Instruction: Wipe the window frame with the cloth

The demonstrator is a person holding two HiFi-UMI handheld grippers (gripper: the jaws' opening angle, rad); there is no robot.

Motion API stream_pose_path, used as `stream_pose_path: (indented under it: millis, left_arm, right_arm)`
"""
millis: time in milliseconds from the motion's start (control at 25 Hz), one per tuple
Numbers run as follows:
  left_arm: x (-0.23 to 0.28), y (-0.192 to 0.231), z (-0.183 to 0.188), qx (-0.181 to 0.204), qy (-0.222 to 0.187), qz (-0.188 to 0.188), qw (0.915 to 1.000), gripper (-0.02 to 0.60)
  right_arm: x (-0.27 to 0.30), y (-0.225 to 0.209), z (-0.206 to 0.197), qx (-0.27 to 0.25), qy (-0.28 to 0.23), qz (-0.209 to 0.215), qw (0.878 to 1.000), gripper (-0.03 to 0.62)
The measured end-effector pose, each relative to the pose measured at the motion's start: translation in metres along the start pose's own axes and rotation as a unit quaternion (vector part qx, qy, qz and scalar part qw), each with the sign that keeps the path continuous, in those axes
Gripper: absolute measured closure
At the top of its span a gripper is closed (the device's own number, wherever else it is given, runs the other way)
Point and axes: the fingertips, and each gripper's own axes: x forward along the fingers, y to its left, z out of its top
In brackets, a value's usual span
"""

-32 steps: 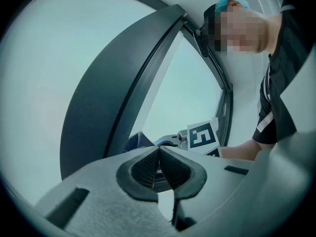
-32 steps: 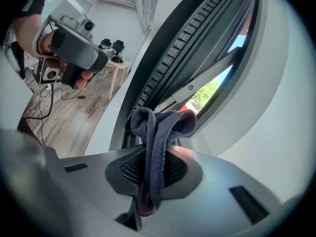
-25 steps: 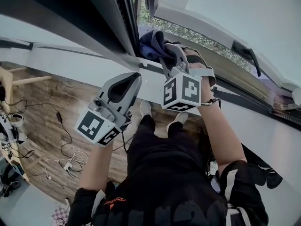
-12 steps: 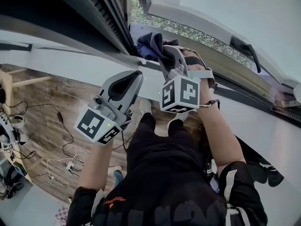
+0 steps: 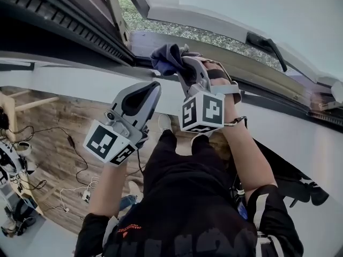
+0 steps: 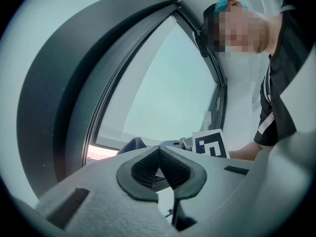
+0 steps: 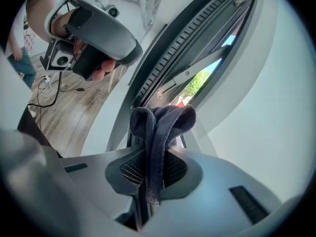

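Frame being wiped
Cloth (image 5: 165, 57) is clamped in right tool (image 5: 187, 68) at frame (image 5: 268, 95); left tool (image 5: 153, 88) closed, empty. Sideways drag is needed.

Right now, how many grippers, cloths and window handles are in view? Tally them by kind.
Grippers: 2, the left gripper and the right gripper
Cloths: 1, the dark cloth pinched in the right gripper
Window handles: 1, the black window handle
Total: 4
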Motion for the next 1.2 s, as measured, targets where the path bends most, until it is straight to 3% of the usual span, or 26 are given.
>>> stream_pose_path:
  millis: [1200]
  left_arm:
    - [0.114,-0.127,-0.016,0.047,0.061,-0.112,0.9907,0.56]
  right_arm:
    - [-0.112,-0.032,-0.167,0.105,0.055,-0.093,0.989,0.549]
